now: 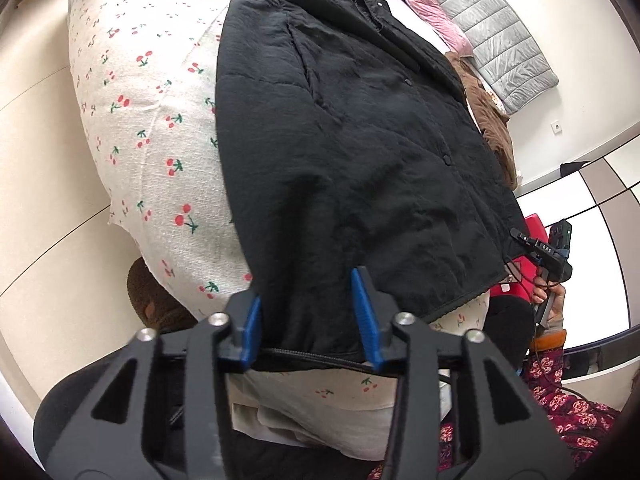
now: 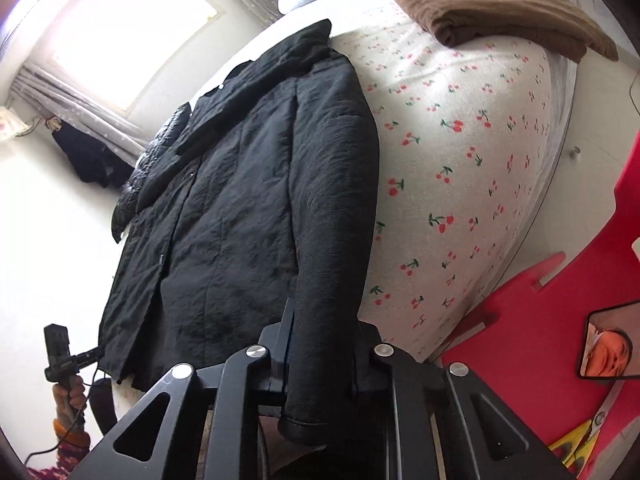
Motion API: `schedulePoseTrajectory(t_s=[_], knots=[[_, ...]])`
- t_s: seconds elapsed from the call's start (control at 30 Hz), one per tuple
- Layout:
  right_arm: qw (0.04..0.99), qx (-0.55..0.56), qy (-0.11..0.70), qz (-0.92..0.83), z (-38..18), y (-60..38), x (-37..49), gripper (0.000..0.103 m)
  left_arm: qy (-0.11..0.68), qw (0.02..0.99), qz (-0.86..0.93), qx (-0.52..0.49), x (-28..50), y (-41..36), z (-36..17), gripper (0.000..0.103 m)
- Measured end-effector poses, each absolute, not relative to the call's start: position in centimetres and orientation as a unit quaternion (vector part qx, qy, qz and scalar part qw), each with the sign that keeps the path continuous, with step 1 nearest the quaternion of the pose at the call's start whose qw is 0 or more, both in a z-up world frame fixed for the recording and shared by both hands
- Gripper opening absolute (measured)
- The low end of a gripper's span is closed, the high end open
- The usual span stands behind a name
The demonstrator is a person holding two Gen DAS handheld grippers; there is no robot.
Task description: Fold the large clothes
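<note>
A large black padded jacket [image 1: 352, 128] lies spread on a bed with a cherry-print sheet [image 1: 152, 128], collar at the far end. My left gripper [image 1: 308, 312] is open, its blue pads either side of the jacket's near hem corner. In the right wrist view the jacket [image 2: 240, 200] lies lengthwise, its sleeve [image 2: 336, 220] along the right side. My right gripper [image 2: 320, 340] stands around the sleeve's cuff end; the sleeve covers the fingertips, so I cannot tell how the jaws stand.
A folded brown garment [image 2: 500, 4] and pink pillows [image 1: 424, 4] lie at the bed's far end. A red plastic stool [image 2: 560, 320] with a phone [image 2: 608, 344] stands right of the bed. A grey quilted mat [image 1: 500, 32] leans on the wall.
</note>
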State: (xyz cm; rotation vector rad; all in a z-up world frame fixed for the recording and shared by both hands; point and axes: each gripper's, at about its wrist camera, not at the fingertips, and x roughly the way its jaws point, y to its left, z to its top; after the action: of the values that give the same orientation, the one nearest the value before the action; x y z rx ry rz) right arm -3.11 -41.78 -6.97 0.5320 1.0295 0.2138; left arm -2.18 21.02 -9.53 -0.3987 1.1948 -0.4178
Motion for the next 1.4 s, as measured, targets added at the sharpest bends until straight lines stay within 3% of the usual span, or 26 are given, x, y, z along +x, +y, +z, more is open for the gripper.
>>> schedulePoseTrajectory(t_s=[0.07,0.17,0.43,0.77,1.0,1.23,1.33,1.4], knots=[[0.843,0.248,0.465,0.105,-5.3,-41.1,-3.4,0.011,0.544,0.794,-0.19,-0.197,-2.2,21.2,-8.7,0.014],[0.863,0.244,0.429,0.113,-2.6,-40.1,-3.4,0.01,0.514,0.804,-0.198,-0.222,-2.0,21.4,-6.7,0.01],[0.905,0.238,0.328,0.129,5.2,-38.4,-1.0,0.009,0.401,0.853,-0.219,-0.25,2.1,20.7,0.8,0.008],[0.927,0.276,0.237,0.095,11.0,-41.2,10.1,0.009,0.315,0.898,-0.146,-0.272,14.6,23.2,5.8,0.008],[0.929,0.264,0.251,0.065,9.9,-41.9,23.2,0.009,0.315,0.915,-0.087,-0.236,27.7,22.4,5.6,0.008],[0.92,0.25,0.303,0.019,4.0,-42.5,35.9,0.011,0.326,0.919,-0.056,-0.217,40.8,19.6,1.4,0.009],[0.892,0.29,0.347,0.004,-0.2,-43.5,40.2,0.02,0.367,0.91,-0.034,-0.188,45.1,18.2,-2.6,0.016],[0.876,0.303,0.376,0.003,-2.3,-43.9,41.7,0.024,0.416,0.89,-0.017,-0.188,46.4,18.0,-4.8,0.029]])
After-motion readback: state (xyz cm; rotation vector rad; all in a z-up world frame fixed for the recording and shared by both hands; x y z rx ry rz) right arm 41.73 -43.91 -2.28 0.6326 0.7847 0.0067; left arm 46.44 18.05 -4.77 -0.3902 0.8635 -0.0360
